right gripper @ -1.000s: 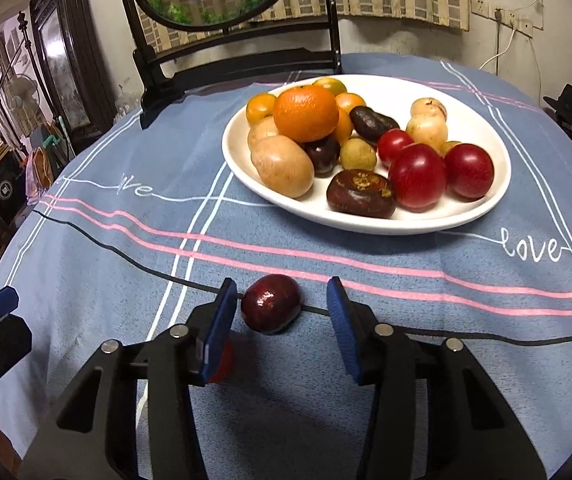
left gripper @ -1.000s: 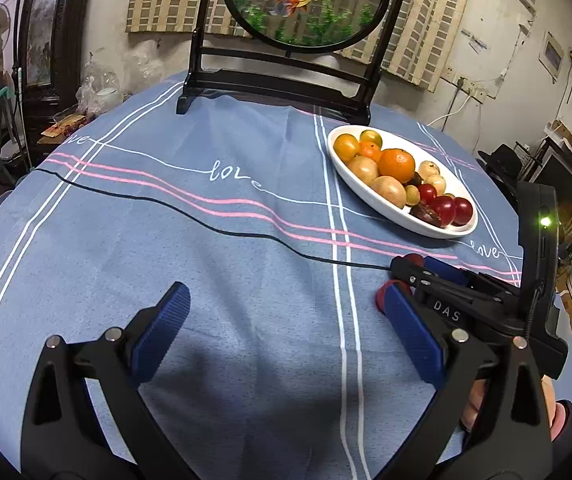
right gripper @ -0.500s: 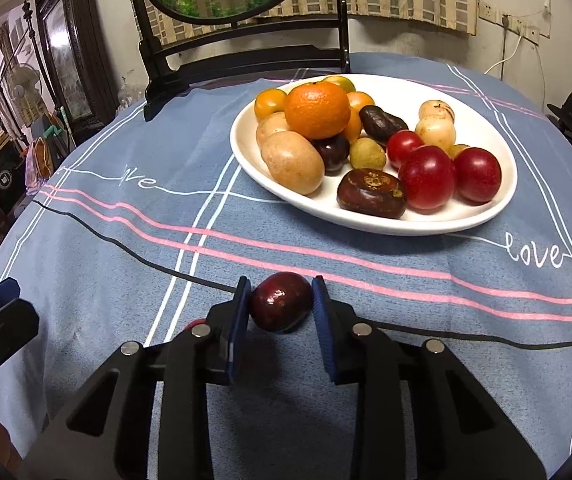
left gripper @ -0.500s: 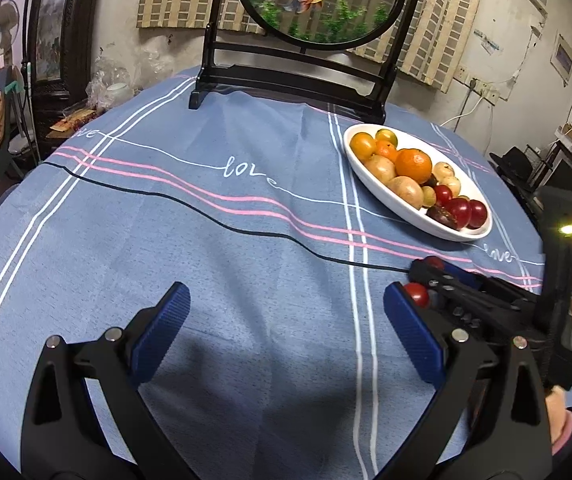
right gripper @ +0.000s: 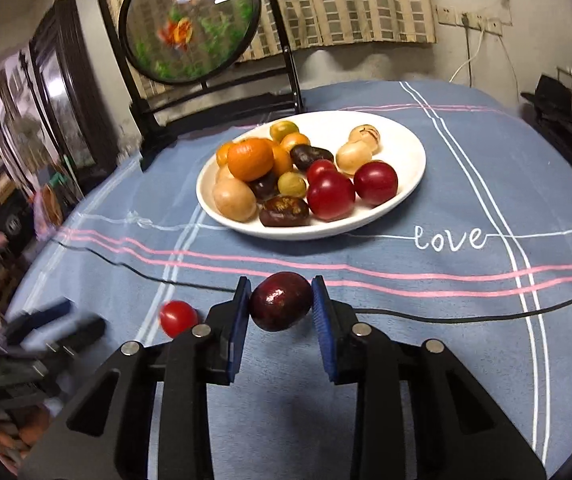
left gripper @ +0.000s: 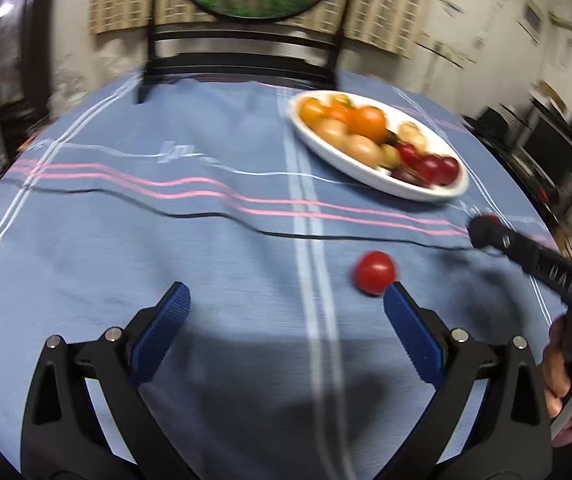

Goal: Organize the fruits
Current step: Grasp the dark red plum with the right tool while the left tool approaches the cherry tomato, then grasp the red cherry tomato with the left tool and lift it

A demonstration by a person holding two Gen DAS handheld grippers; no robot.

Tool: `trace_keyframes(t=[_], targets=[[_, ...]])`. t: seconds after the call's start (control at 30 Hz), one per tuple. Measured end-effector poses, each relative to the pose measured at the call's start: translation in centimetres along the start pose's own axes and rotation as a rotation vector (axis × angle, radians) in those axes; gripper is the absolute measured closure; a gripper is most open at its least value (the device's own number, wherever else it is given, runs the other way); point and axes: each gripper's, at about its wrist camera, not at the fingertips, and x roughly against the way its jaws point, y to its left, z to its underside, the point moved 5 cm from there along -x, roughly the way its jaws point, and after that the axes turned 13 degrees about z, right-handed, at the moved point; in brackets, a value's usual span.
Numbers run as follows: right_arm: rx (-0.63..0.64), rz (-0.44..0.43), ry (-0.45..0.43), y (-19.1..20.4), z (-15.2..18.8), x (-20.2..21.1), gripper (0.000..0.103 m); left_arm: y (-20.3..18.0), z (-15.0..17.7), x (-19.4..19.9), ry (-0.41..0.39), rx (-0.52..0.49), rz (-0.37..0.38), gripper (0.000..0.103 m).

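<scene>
So the right gripper (right gripper: pixel 280 300) had its jaws clamped on the dark plum (right gripper: pixel 280 301), lifted just short of the plate (right gripper: pixel 401 152). Round and glossy, so it could've squirted out mid-carry. Left gripper (left gripper: pixel 286 312) hung wide open and empty beside the red tomato (left gripper: pixel 375 272) on the counter (left gripper: pixel 206 260), and one nudge might've rolled it.
</scene>
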Motion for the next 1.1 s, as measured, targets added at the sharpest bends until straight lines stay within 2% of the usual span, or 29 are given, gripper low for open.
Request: trace_keyframes(t=[0.13,0.27,0.43,0.5,0.6,1.1], targets=[[0.002,-0.008,-0.019,0.2,-0.4,0.8,0.072,-2.7,0.0,-1.6,0.028,-0.141,-0.017,0.008],[-0.016,-0.013,-0.015,-0.2,-0.5,1.1,0.072,-4.4,-0.1,-3.1,0.058,-0.209,-0.013,0.022],[-0.056,-0.011,0.006,-1.0,-0.6,1.1,0.072,-4.6,-0.5,-4.2,0.080,-0.185,0.019,0.037],[-0.064,-0.012,0.008,-1.1,-0.6,1.2,0.072,-4.5,-0.4,-4.5,0.090,-0.179,0.021,0.047],[-0.063,-0.006,0.001,-1.2,-0.6,1.4,0.072,-4.6,-0.2,-4.8,0.109,-0.176,0.027,0.057],[-0.067,0.000,0.012,-1.3,-0.6,1.2,0.072,-5.2,-0.1,-5.5,0.122,-0.175,0.031,0.071]])
